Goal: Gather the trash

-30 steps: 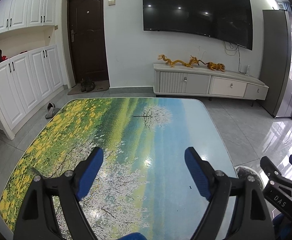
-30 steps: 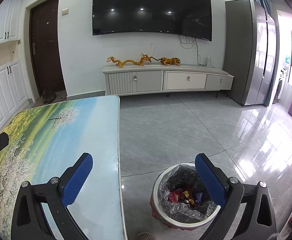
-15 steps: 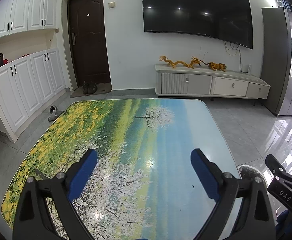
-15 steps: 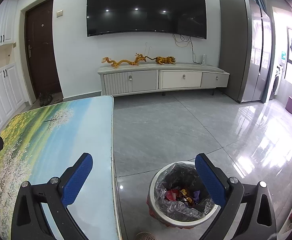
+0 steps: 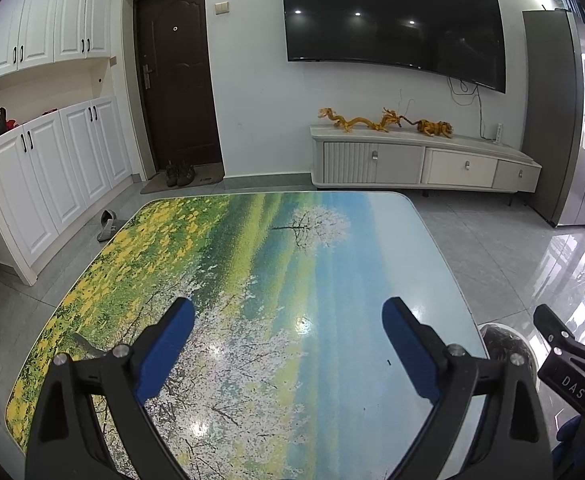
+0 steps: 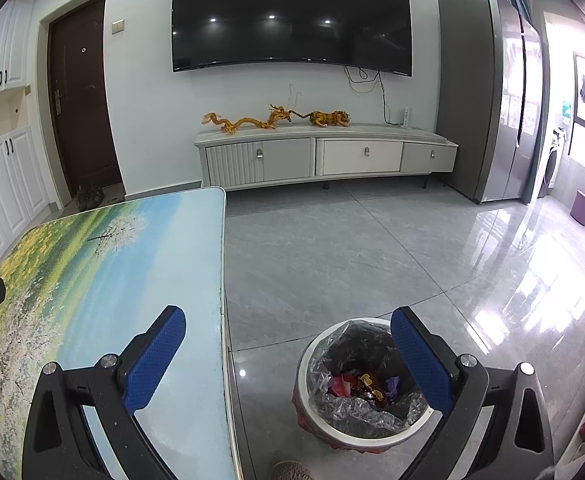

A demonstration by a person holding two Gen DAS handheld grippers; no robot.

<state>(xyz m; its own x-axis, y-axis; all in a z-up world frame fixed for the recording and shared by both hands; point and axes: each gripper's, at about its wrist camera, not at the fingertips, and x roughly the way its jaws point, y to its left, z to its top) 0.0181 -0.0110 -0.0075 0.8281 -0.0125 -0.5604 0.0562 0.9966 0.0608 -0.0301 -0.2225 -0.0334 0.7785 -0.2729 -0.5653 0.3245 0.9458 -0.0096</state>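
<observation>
A white trash bin (image 6: 304, 368) with a clear plastic liner stands on the floor by the table's right edge. Colourful wrappers (image 6: 362, 386) lie inside it. My right gripper (image 6: 288, 320) is open and empty, held above the table edge and the bin. My left gripper (image 5: 288, 312) is open and empty above the table (image 5: 252, 260), which has a landscape print and bears no trash that I can see. The bin's rim shows in the left wrist view (image 5: 504, 344), beside the right gripper (image 5: 572, 360).
A white TV cabinet (image 6: 328, 156) with golden dragon figures stands at the far wall under a large TV. A grey fridge (image 6: 488, 96) stands at the right, white cupboards (image 5: 52, 168) and a dark door at the left. Slippers (image 5: 108, 226) lie on the grey tiled floor.
Both grippers have drawn back and risen a little, so the table and bin look farther off. Both stay open and empty.
</observation>
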